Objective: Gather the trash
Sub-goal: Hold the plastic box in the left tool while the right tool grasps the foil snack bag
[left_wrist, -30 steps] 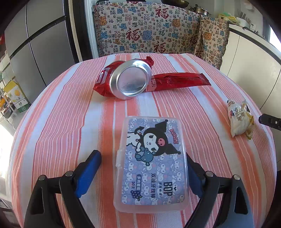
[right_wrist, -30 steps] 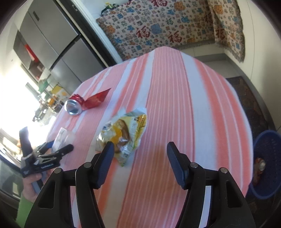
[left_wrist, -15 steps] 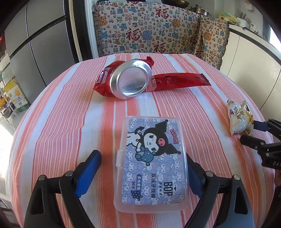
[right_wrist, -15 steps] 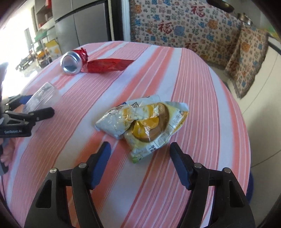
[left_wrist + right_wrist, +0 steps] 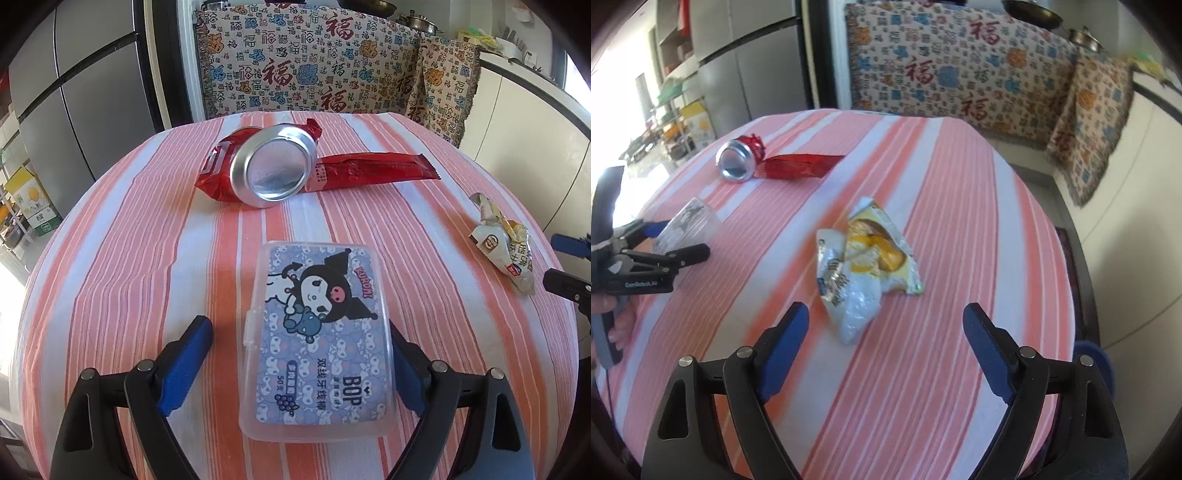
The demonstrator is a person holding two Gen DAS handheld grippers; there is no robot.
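Four pieces of trash lie on the round table (image 5: 960, 206) under its pink-and-white striped cloth. Nearest the right gripper (image 5: 882, 347) is the crumpled snack wrapper (image 5: 864, 266), thin crinkly film in white and yellow, lying just ahead of the spread fingers and slightly toward the left one, near the table's right edge. Its long axis runs roughly along the gripper's line of sight, so the wide-set jaws already stand across its narrow width; a short forward drop looks enough to bracket it.

The left gripper (image 5: 299, 354) is also wide open, straddling the floss-pick box (image 5: 319, 321), a flat, clear, rigid plastic rectangle with a cartoon label, lengthwise between the blue pads, near the table's front edge. The right pad seems close against its side; the left stands apart.

Farther back, toward the far edge, a dented aluminium can (image 5: 271, 168) shows its shiny round base, resting against a long, glossy red foil wrapper (image 5: 373, 171).
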